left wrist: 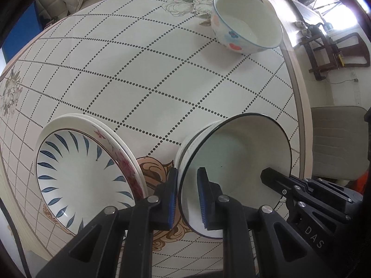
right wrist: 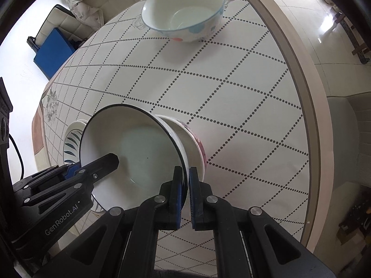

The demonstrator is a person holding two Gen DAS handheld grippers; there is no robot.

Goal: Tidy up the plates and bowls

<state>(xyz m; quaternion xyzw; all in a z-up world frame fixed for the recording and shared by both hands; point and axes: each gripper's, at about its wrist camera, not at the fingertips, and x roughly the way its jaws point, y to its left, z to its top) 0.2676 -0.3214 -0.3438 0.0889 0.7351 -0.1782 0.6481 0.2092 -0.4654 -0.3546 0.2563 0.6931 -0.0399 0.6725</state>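
A white bowl with a dark rim (left wrist: 241, 153) (right wrist: 136, 143) is tilted and nested in another bowl with a red pattern (right wrist: 197, 148). My left gripper (left wrist: 187, 199) straddles its left rim, jaws apart with a visible gap. My right gripper (right wrist: 188, 197) is shut on the right rim of the dark-rimmed bowl and shows in the left wrist view (left wrist: 278, 180). A stack of plates with a blue-leaf plate (left wrist: 81, 171) on top lies to the left. A dotted bowl (left wrist: 248, 20) (right wrist: 185, 11) stands at the far side.
The round table (left wrist: 148, 74) has a dotted grid cloth. Its edge (right wrist: 308, 106) curves along the right. A grey chair (left wrist: 336, 143) stands beside it on the right, and a sofa with a white jacket (right wrist: 99, 0) lies beyond the table.
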